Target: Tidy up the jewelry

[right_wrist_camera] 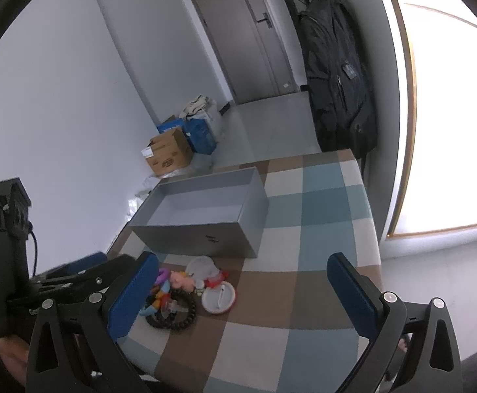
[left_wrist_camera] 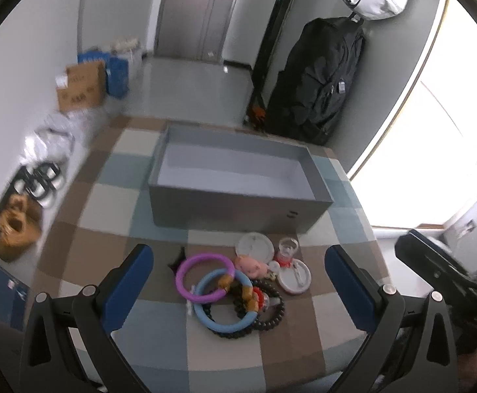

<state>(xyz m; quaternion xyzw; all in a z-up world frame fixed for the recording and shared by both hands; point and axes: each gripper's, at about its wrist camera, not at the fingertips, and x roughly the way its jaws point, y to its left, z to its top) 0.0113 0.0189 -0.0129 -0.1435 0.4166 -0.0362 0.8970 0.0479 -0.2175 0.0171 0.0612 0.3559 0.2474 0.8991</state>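
A pile of jewelry lies on the checkered tablecloth (left_wrist_camera: 114,216): a purple ring bangle (left_wrist_camera: 204,275), a light-blue bangle (left_wrist_camera: 226,304), a black bead bracelet (left_wrist_camera: 272,317), a pink pig charm (left_wrist_camera: 252,267) and two white round badges (left_wrist_camera: 294,276). Behind the pile stands an empty grey box (left_wrist_camera: 238,208). My left gripper (left_wrist_camera: 238,290) hovers open above the pile, its blue pads (left_wrist_camera: 127,290) on either side. In the right wrist view the pile (right_wrist_camera: 186,294) lies left of centre, the box (right_wrist_camera: 202,229) beyond it. My right gripper (right_wrist_camera: 243,298) is open and holds nothing.
Cardboard and blue boxes (left_wrist_camera: 84,85) sit on the floor by the wall, with shoes (left_wrist_camera: 17,226) at the left. A black coat (left_wrist_camera: 320,78) hangs at the back right near a bright window (left_wrist_camera: 434,131). The other gripper (right_wrist_camera: 19,271) shows at left in the right wrist view.
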